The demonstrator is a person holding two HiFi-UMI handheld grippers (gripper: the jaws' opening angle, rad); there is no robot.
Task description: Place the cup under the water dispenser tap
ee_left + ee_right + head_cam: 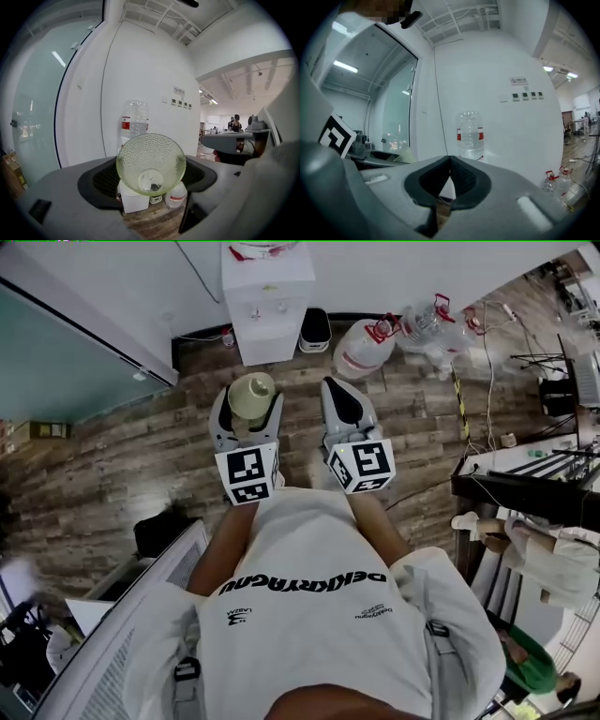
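Left hand-held gripper point(249, 420) pinched cup point(251, 393) between jaws, apart from water dispenser point(267, 306); right hand-held gripper point(339, 401) pressed together, empty.

Floor: brown wood-plank floor point(112, 456), visibly mottled. At least two large clear plastic water jugs with red caps point(361, 351) point(433, 326) sit on it near the plain white wall point(394, 273). A small black and white container point(315, 331) stands at the wall's foot, left of the jugs. A teal glass partition point(56, 362) runs along the left. A thin white cable point(489, 362) trails across the planks towards a black-framed surface point(525, 486) at the right. Beside that surface, a person in white clothing point(553, 554); below, a person in a green top point(530, 662).
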